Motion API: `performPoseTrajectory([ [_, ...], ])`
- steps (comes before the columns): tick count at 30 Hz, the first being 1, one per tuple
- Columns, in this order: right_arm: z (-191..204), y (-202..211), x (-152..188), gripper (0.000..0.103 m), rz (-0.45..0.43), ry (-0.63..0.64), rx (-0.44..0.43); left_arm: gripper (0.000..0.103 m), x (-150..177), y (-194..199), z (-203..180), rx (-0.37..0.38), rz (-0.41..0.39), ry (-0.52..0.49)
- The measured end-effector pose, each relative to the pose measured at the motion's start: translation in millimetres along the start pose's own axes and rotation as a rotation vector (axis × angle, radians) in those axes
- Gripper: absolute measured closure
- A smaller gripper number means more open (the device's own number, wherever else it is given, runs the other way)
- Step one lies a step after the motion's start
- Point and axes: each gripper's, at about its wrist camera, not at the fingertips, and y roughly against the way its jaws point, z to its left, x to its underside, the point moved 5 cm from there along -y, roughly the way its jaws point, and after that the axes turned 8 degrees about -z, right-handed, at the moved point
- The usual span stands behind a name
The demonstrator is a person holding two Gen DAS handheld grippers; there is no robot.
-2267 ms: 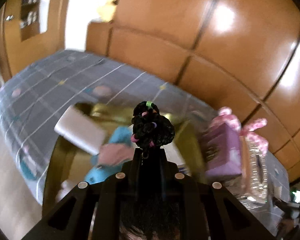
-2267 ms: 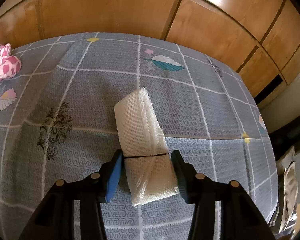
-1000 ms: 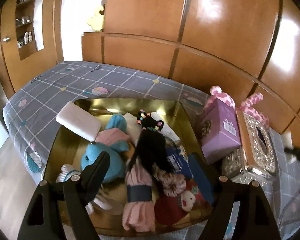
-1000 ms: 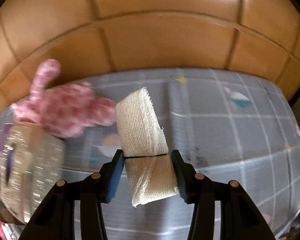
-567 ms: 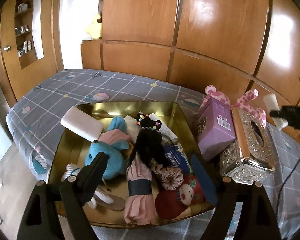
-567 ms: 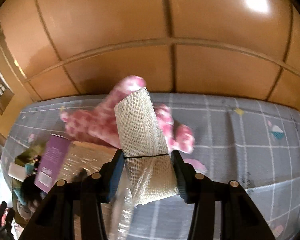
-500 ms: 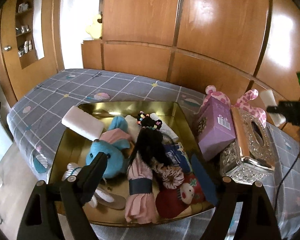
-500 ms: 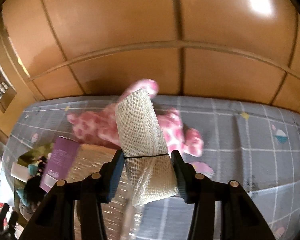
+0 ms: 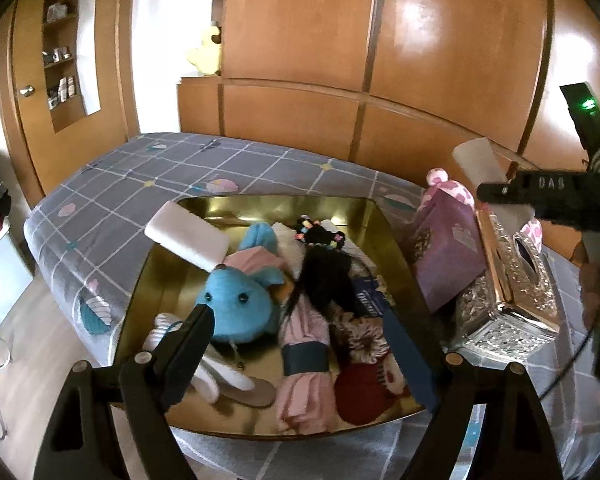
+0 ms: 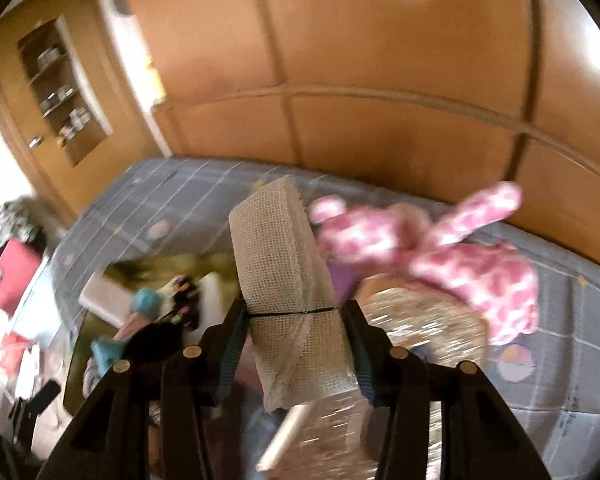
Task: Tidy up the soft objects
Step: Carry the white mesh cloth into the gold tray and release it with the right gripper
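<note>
My right gripper (image 10: pixel 294 316) is shut on a folded white gauze cloth (image 10: pixel 288 264) tied with a black band, held in the air above the silver tissue box (image 10: pixel 420 320). It shows in the left wrist view (image 9: pixel 484 190) with the cloth (image 9: pixel 478 162). My left gripper (image 9: pixel 300 316) is open and empty above the gold tray (image 9: pixel 236 206). The tray holds a blue plush mouse (image 9: pixel 240 294), a black doll wig with coloured beads (image 9: pixel 324 264), a white foam block (image 9: pixel 186 236), a pink roll (image 9: pixel 304 376) and other soft things.
A purple box (image 9: pixel 446 256) and the silver tissue box (image 9: pixel 516 280) stand right of the tray on the grey checked bedspread (image 9: pixel 140 176). A pink spotted plush (image 10: pixel 440 240) lies behind them. Wooden wardrobe panels (image 9: pixel 380 40) rise behind the bed.
My left gripper let go of the black wig into the tray, opened and pulled back. My right gripper carried the gauze cloth leftward from the bare bedspread to above the tissue box.
</note>
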Motion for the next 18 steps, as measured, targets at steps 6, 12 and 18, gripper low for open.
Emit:
performPoseTrajectory([
  [6,55.1,-18.9,30.0,0.055,0.07,0.098,-0.081,0.015,3.0,-0.3,15.1,-0.032,0.001,0.018],
  [12,94.6,-35.4,52.2,0.055,0.118,0.165,-0.11,0.015,6.2,0.3,41.9,-0.076,0.005,0.067],
  [18,126.2,-49.2,65.1,0.055,0.151,0.225,-0.132,0.015,3.4,4.0,72.6,-0.127,-0.012,0.131],
])
